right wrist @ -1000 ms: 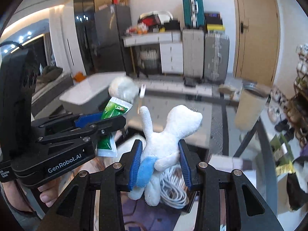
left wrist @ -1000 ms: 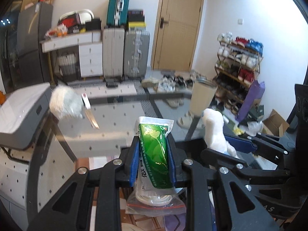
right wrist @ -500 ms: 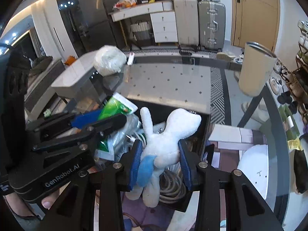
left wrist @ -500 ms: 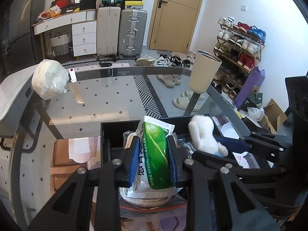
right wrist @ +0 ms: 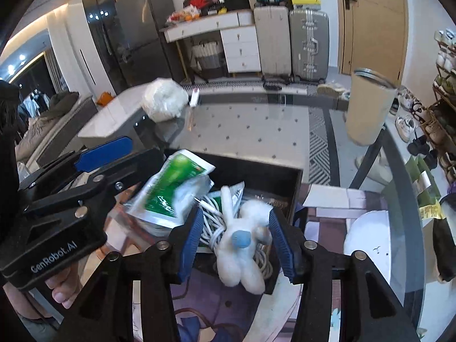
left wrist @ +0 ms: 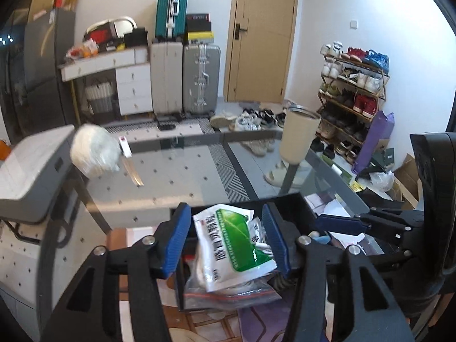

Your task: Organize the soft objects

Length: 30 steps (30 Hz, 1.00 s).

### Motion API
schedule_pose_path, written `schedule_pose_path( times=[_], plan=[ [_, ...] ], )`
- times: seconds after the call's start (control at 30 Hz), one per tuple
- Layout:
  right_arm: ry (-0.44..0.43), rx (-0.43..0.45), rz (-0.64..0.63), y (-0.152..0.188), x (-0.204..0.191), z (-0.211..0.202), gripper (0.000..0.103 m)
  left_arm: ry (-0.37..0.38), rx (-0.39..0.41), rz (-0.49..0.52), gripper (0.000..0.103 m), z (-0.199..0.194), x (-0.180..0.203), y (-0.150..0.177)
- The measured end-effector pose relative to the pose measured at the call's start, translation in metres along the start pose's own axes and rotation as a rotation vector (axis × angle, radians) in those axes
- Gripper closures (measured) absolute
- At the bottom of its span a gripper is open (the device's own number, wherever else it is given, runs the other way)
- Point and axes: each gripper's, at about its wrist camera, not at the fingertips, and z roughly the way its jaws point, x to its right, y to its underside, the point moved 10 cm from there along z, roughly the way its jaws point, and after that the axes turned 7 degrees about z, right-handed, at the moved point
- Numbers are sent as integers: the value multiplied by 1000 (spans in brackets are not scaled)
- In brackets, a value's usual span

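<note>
A glass worktop (left wrist: 199, 176) fronts suitcases and a shoe rack. A black open box (right wrist: 256, 171) sits near. The left hand-held gripper (left wrist: 225, 239) has its jaws apart around a green-and-white plastic packet (left wrist: 236, 245) atop the box. The right hand-held gripper (right wrist: 236, 239) is likewise spread beside a white plush rabbit toy (right wrist: 242, 245) lying on white cable (right wrist: 211, 228). A beige tumbler (right wrist: 367, 108) stands far right.

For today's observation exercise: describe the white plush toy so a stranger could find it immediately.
Start at the glass table, then the black bin on it. The white plush toy lies inside between the open right gripper, on coiled white cable; unlike the green packet, it's furry.
</note>
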Motion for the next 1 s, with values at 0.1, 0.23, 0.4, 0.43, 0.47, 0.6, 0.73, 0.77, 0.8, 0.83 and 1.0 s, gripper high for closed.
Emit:
schedule_pose_path(
  times=[0.1, 0.23, 0.4, 0.43, 0.47, 0.6, 0.73, 0.77, 0.8, 0.83, 1.0],
  plan=[
    [3, 71, -19, -5, -1, -21, 54, -21, 63, -17, 12, -19, -5, -8],
    [2, 152, -48, -6, -7, -47, 54, -87, 136, 1, 9, -44, -11, -14],
    [-38, 254, -58, 4, -15, -81, 51, -156, 184, -19, 5, -64, -19, -6],
    [-36, 278, -67, 6, -17, -85, 49, -168, 196, -17, 5, -66, -19, -3],
    [-33, 306, -79, 9, -18, -90, 47, -179, 211, -12, 5, -69, -20, 1],
    [-36, 350, -106, 21, -19, -103, 46, -183, 202, 22, 5, -70, -17, 16],
    [-21, 431, -82, 33, -9, -118, 40, -158, 211, 13, 4, -77, -11, 37],
    [-7, 447, -78, 36, -7, -120, 39, -140, 219, 21, 4, -79, -9, 42],
    [4, 455, -73, 39, -4, -121, 39, -134, 220, 29, 4, -81, -6, 45],
    [7, 456, -69, 41, -3, -122, 39, -136, 221, 35, 4, -82, -6, 48],
    [18, 470, -57, 50, 0, -121, 35, -173, 231, 30, 1, -87, -7, 59]
  ],
)
